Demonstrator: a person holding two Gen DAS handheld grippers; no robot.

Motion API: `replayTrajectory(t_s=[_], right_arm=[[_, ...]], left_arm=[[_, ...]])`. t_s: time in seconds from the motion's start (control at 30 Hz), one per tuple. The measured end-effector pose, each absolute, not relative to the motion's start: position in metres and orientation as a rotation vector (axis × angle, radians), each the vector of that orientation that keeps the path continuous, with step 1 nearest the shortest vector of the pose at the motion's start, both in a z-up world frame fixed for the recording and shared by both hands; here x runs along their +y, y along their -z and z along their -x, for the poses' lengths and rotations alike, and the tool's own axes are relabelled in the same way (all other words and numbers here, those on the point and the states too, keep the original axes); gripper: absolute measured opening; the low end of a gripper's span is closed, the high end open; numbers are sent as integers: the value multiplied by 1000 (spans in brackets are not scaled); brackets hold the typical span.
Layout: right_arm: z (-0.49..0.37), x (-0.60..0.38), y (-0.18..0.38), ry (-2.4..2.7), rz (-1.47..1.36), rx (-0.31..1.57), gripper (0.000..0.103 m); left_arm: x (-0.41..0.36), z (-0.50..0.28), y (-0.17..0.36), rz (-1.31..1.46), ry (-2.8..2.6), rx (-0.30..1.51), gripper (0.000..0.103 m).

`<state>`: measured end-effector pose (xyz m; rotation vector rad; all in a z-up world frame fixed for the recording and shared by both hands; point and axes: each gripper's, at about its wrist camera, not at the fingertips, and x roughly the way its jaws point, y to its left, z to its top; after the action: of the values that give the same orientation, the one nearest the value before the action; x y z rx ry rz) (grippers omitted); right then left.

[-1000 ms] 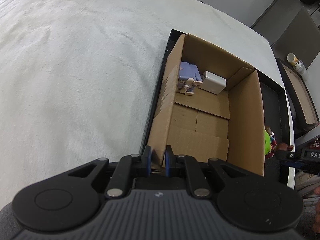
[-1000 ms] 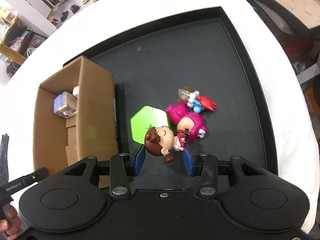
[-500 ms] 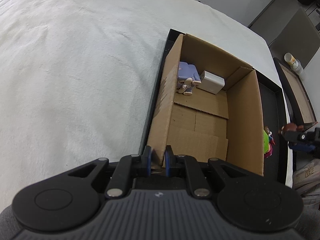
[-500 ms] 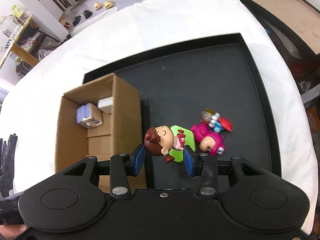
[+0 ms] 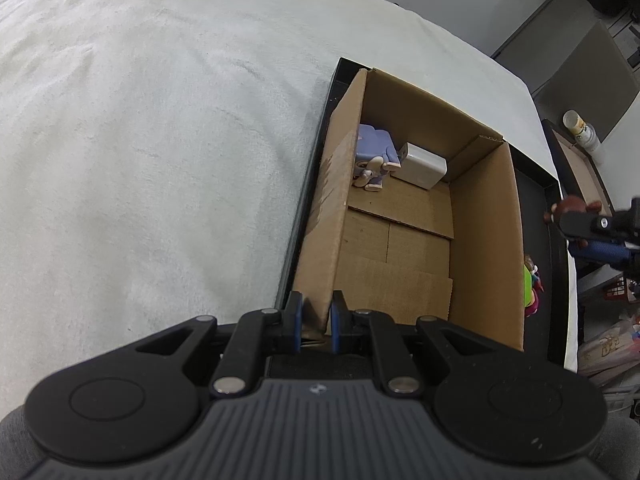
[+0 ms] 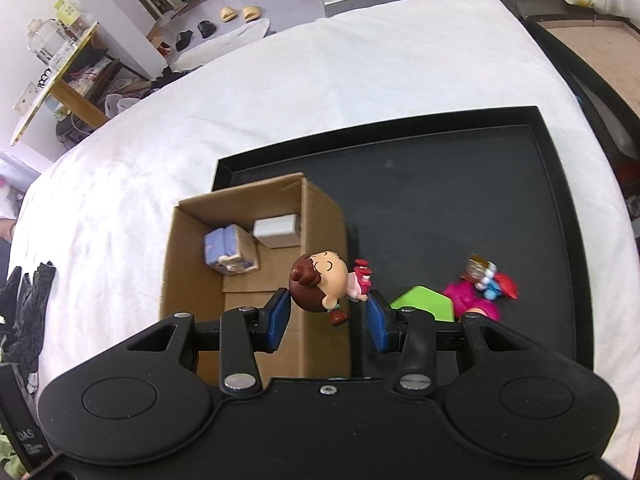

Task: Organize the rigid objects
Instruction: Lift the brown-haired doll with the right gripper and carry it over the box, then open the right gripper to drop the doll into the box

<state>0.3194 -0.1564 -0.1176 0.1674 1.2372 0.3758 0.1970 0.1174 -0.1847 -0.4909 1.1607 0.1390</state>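
Observation:
My right gripper (image 6: 328, 312) is shut on a brown-haired doll figure (image 6: 320, 282) and holds it in the air above the right wall of the cardboard box (image 6: 320, 216). My left gripper (image 5: 316, 322) is shut on the near left wall of the cardboard box (image 5: 484, 240). Inside the box lie a purple figure (image 5: 374, 154) and a white charger block (image 5: 424, 165); both also show in the right wrist view, the purple figure (image 6: 228, 248) beside the white block (image 6: 278, 230). The right gripper with the doll (image 5: 572, 210) appears at the right of the left wrist view.
The box stands in a black tray (image 6: 460, 200) on a white cloth-covered table (image 5: 140, 140). A green hexagon piece (image 6: 424, 302), a pink figure (image 6: 474, 300) and a small red-blue toy (image 6: 496, 280) lie on the tray to the right. A second tray (image 6: 592, 48) sits beyond.
My right gripper has lifted the doll off the tray and carried it left, up over the box's right wall. My left gripper kept its hold on the box wall.

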Motion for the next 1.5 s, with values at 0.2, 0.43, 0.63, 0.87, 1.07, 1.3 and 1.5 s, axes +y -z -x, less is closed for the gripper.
replayTrajectory(t_s=[0.2,0.43,0.63,0.87,1.07,1.3,1.5], right_arm=[[-323,-135,114,-418,-173,1227,41],[-323,-103,114,-487,-141,1222,41],[-326,-75,122,-522,-100,1244,41],[-322,-52,138,-556,-72,1289,41],[-312,-40,153,-594,-93,1334,44],[-309,-50,146,-593,-126,1330,45],[-305,-76,125,-582,-133,1284,55]], left_arm=[[121,-196,185,501,-128,1160,13],[121,-195,185,501,-123,1159,13],[123,-195,185,507,-116,1160,13],[122,-196,185,502,-111,1164,13],[122,-198,187,506,-111,1166,13],[125,-197,188,527,-114,1165,13],[124,-196,188,527,-118,1163,13]])
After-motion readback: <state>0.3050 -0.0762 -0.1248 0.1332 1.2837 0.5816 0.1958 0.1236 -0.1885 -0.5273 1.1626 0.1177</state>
